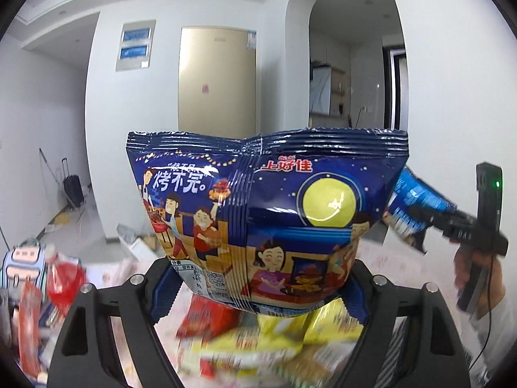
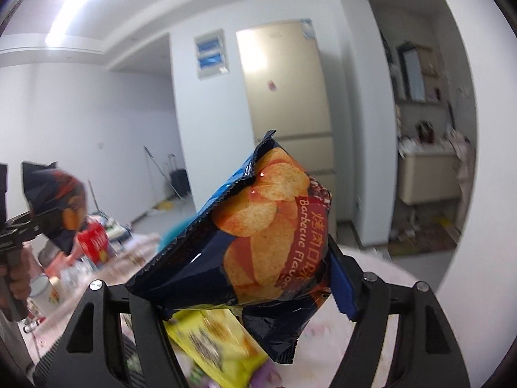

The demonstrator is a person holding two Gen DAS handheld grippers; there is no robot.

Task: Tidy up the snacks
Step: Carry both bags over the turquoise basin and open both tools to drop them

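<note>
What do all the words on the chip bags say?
"上好佳": left gripper's dark blue chip bag, top.
"烤不完": same bag, left part.
"Barbecue Flavor": right gripper's barbecue chip bag, red band.
Nutrition print, Chinese beside "Barbecue", table snacks: too blurred.

The dark-blue snack bag (image 1: 268,223) was glossy film with crimped seals. The barbecue chip bag (image 2: 255,239) was shiny, creased film. Each hand-held gripper (image 1: 258,291) was matt black plastic with bright metal pins (image 1: 378,280).

Two blue chip bags (image 1: 265,226) (image 2: 258,236) (one per gripper), several yellow packets (image 1: 290,339) below.
</note>
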